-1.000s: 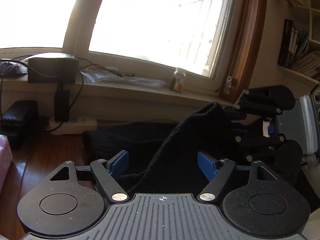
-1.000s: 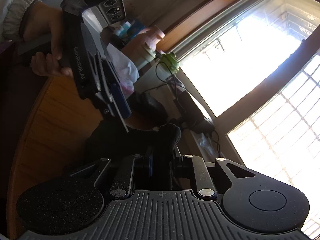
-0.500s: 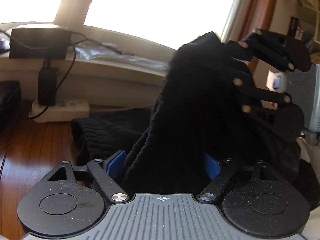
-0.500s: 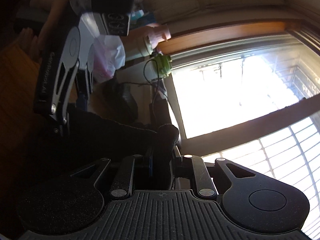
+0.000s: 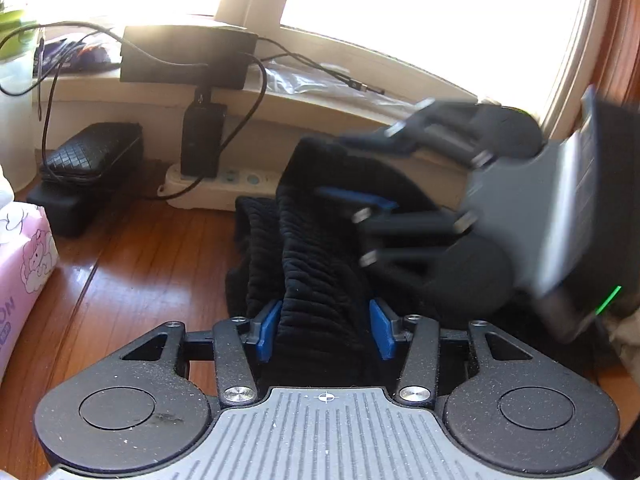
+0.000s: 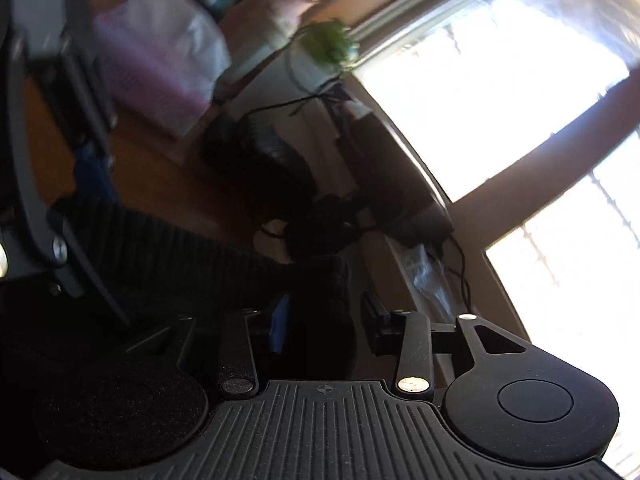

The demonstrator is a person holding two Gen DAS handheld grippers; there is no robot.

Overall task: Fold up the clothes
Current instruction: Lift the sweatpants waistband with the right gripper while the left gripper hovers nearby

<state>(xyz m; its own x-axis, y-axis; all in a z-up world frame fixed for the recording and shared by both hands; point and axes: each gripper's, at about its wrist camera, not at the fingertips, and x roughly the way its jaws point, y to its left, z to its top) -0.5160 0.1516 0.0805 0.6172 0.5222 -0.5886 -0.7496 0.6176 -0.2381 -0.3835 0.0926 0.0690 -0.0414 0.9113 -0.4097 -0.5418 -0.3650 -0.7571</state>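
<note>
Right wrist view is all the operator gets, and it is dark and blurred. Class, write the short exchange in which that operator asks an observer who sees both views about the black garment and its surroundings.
Operator: Is the other gripper holding the cloth?
Observer: Yes. In the left wrist view the left gripper has the black garment bunched between its blue pads.
Operator: What lies under the cloth?
Observer: A glossy wooden table; the garment's far part rests on it.
Operator: What is beyond it?
Observer: A white power strip lies against the wall just behind the garment.
</note>
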